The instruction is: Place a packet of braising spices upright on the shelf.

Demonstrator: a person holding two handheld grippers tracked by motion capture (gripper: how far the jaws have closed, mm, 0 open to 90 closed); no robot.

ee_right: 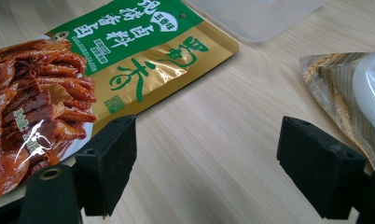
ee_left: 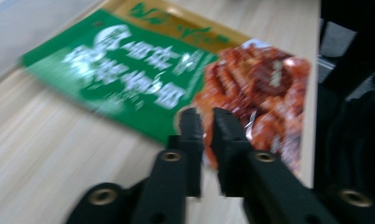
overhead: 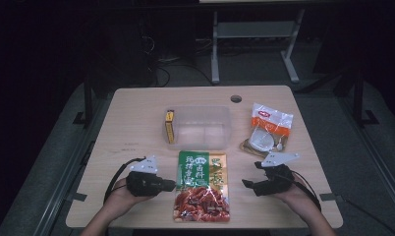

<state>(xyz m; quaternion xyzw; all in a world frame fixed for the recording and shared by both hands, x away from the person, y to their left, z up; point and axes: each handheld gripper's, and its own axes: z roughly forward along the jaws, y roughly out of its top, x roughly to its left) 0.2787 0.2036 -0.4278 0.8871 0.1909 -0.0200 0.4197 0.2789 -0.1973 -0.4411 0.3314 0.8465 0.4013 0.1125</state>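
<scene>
One green-and-gold seasoning pouch (overhead: 202, 187), one clear plastic tub (overhead: 199, 128), one yellow box (overhead: 170, 127), one white-and-orange snack bag (overhead: 267, 130), two tools: left tool (overhead: 173, 185), right tool (overhead: 245, 183), one table (overhead: 136, 118).

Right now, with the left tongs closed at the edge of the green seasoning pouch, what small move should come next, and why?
Probably lift the left tongs slightly to raise the green seasoning pouch's left edge. They look shut at that edge, though blur hides whether the film is caught. The pouch lies flat on the table, just in front of the clear plastic bin. The right tongs stand open beside its other edge, touching nothing.
</scene>
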